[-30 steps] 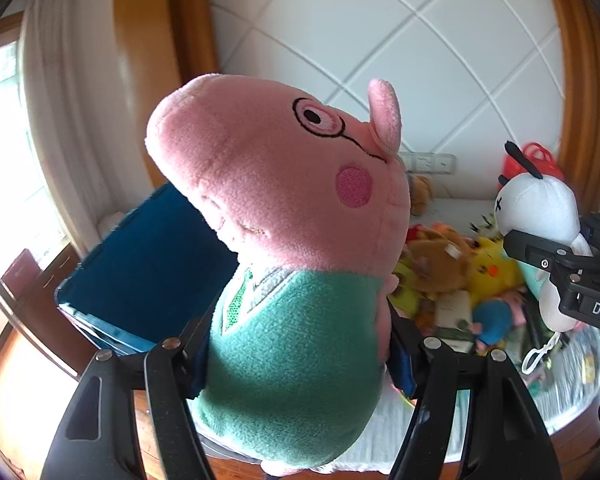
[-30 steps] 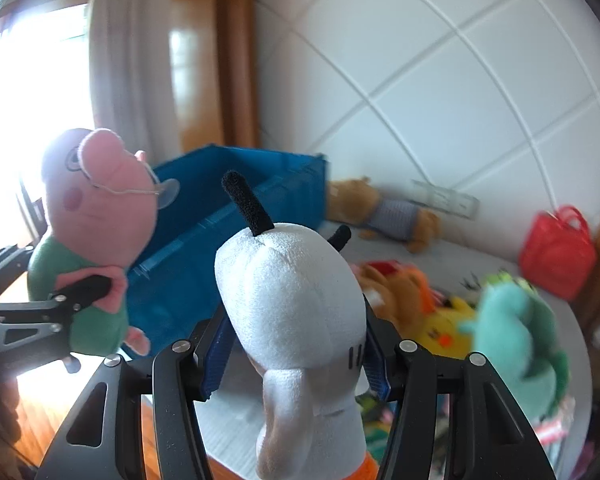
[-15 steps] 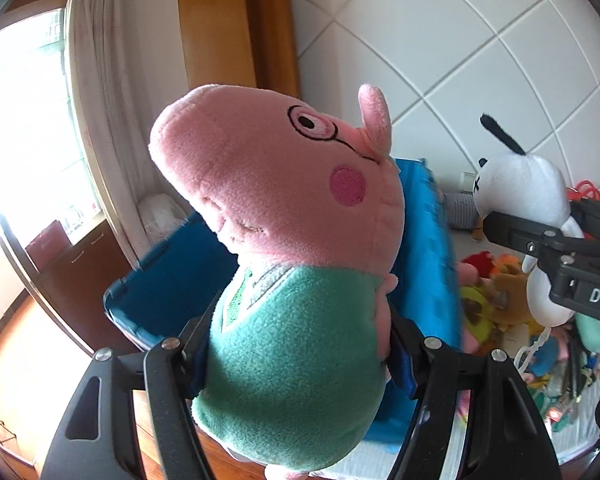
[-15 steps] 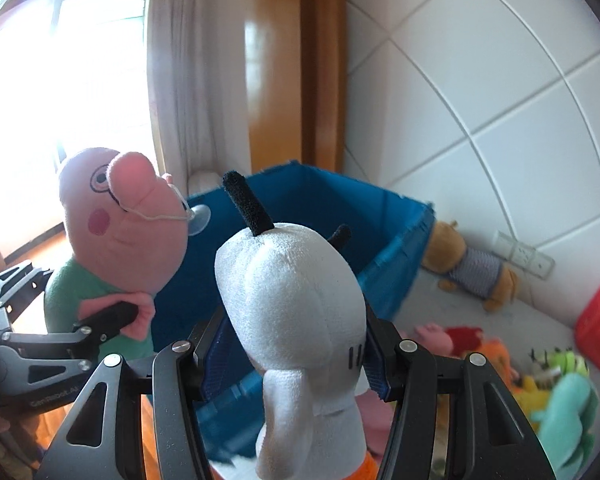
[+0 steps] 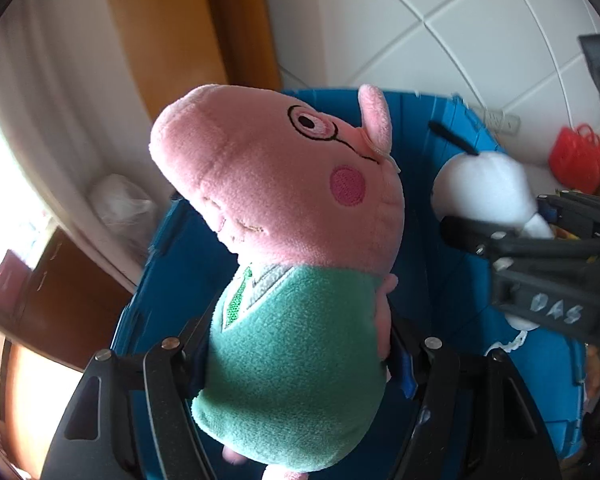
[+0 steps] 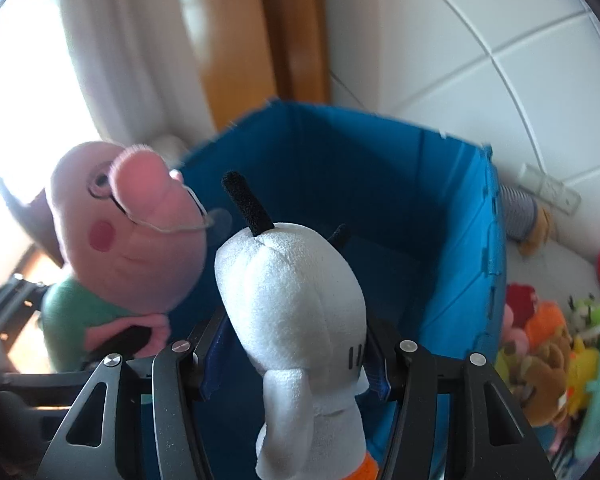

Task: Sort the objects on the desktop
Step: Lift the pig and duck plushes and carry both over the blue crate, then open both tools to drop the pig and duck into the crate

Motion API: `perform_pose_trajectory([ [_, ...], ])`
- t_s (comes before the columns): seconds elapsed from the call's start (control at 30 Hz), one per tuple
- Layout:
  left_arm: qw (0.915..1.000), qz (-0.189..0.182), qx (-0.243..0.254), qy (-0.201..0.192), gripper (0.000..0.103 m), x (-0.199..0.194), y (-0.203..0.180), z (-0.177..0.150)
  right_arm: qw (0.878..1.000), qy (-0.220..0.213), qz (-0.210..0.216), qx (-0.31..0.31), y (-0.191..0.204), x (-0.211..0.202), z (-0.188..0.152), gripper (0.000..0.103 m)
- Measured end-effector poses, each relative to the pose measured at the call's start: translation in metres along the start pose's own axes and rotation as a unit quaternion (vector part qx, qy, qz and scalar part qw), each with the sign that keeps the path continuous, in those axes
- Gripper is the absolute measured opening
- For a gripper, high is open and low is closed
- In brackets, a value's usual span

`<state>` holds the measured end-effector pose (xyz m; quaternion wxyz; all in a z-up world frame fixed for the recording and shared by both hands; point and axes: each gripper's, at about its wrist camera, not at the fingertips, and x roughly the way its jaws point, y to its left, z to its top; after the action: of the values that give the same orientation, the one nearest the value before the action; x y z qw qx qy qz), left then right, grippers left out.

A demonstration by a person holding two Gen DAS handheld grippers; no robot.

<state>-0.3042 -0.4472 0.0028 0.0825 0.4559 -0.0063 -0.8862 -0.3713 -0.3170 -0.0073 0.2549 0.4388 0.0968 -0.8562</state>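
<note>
Both my grippers swung over blue bin (image 6: 440, 208) since earlier. Left gripper (image 5: 300, 360) jaws clamp pig plush (image 5: 284, 216); right gripper (image 6: 296, 356) jaws clamp white plush (image 6: 296, 304). Bin directly ahead, below.

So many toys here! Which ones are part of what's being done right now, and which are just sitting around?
In the job:
- pink pig plush, gripped by the left gripper
- white plush, gripped by the right gripper
- blue bin, behind both toys

Lying about:
- toy pile
- red bag
- curtain
</note>
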Motion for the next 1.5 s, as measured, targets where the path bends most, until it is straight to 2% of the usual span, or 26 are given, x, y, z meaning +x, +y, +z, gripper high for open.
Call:
perform_pose_trajectory([
  [0.17, 0.9967, -0.027, 0.028, 0.072, 0.069, 0.057, -0.001, 0.023, 0.996, 0.070, -0.027, 0.044, -0.017, 0.055, 0.008, 0.055],
  [0.3, 0.9919, -0.033, 0.049, 0.113, 0.069, 0.092, -0.020, 0.020, 0.989, 0.118, -0.062, 0.058, -0.030, 0.089, 0.003, 0.055],
  [0.43, 0.9856, -0.041, 0.049, 0.157, 0.069, 0.123, -0.031, 0.022, 0.982, 0.158, -0.069, 0.082, -0.045, 0.121, -0.007, 0.055],
  [0.6, 0.9773, -0.046, 0.053, 0.200, 0.070, 0.164, -0.043, 0.022, 0.976, 0.181, -0.084, 0.084, -0.052, 0.145, -0.011, 0.055],
  [0.7, 0.9740, -0.044, 0.062, 0.213, 0.070, 0.181, -0.052, 0.019, 0.973, 0.193, -0.091, 0.088, -0.057, 0.156, -0.014, 0.055],
  [0.87, 0.9721, -0.048, 0.056, 0.223, 0.071, 0.196, -0.055, 0.018, 0.967, 0.212, -0.103, 0.094, -0.066, 0.174, -0.019, 0.056],
  [1.03, 0.9761, -0.042, 0.049, 0.208, 0.084, 0.191, -0.052, 0.023, 0.962, 0.227, -0.113, 0.099, -0.074, 0.190, -0.023, 0.062],
  [1.2, 0.9779, -0.042, 0.045, 0.200, 0.084, 0.186, -0.052, 0.028, 0.962, 0.226, -0.115, 0.099, -0.076, 0.190, -0.014, 0.065],
  [1.37, 0.9801, -0.038, 0.045, 0.190, 0.084, 0.177, -0.046, 0.031, 0.965, 0.215, -0.115, 0.097, -0.062, 0.173, -0.008, 0.067],
  [1.4, 0.9810, -0.040, 0.044, 0.185, 0.084, 0.171, -0.029, 0.027, 0.967, 0.209, -0.114, 0.095, -0.060, 0.167, -0.005, 0.068],
  [1.43, 0.9819, -0.041, 0.043, 0.180, 0.084, 0.165, -0.013, 0.025, 0.968, 0.203, -0.114, 0.093, -0.056, 0.158, -0.005, 0.074],
  [1.47, 0.9826, -0.045, 0.039, 0.176, 0.084, 0.162, -0.011, 0.026, 0.970, 0.199, -0.112, 0.089, -0.054, 0.150, -0.004, 0.085],
  [1.5, 0.9835, -0.046, 0.038, 0.171, 0.084, 0.156, -0.007, 0.027, 0.971, 0.193, -0.113, 0.085, -0.052, 0.143, -0.003, 0.090],
])
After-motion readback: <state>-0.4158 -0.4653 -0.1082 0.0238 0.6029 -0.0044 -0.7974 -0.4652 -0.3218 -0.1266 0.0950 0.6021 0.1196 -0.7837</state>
